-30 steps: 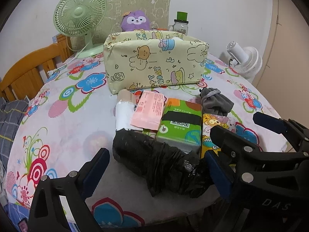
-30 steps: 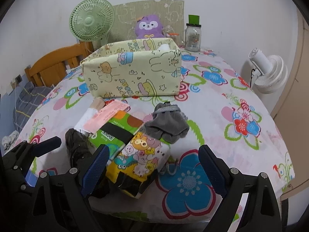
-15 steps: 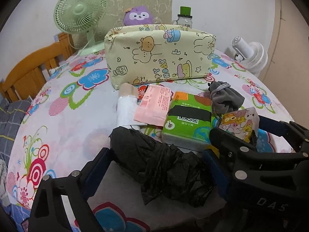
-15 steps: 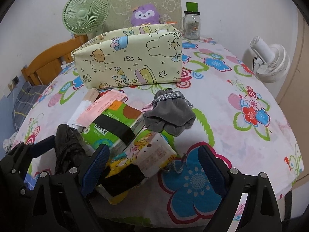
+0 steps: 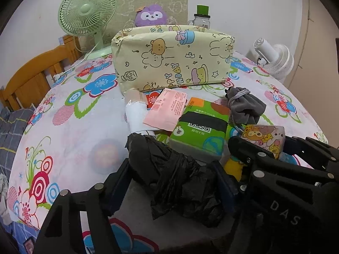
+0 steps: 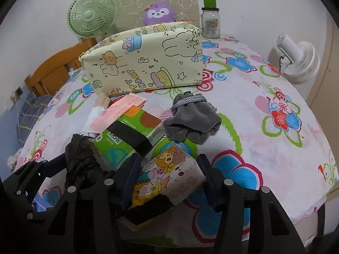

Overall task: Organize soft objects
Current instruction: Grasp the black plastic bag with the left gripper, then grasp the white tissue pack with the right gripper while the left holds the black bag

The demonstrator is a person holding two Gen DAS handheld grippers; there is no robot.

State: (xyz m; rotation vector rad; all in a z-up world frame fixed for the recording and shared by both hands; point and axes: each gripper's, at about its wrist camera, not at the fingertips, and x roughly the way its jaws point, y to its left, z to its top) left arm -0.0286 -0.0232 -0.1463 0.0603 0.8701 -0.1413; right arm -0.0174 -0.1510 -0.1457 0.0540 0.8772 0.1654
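Crinkled black plastic bag (image 5: pixel 178 175); glossy cartoon-print tissue pack (image 6: pixel 169 173).

Both wrist views are evenly and softly lit from overhead; exposure is adequate, colours clear. The white wall (image 5: pixel 233 4) shows no glare. Shadows are weak and diffuse: a faint grey patch lies on the floral tablecloth (image 5: pixel 63 127) under the black plastic bag (image 5: pixel 175 175). Fisheye distortion is strong: the table edge bows and black vignetting fills the corners. Focus holds across mid-frame; the near gripper bodies are dark with little surface detail. No motion blur is evident.
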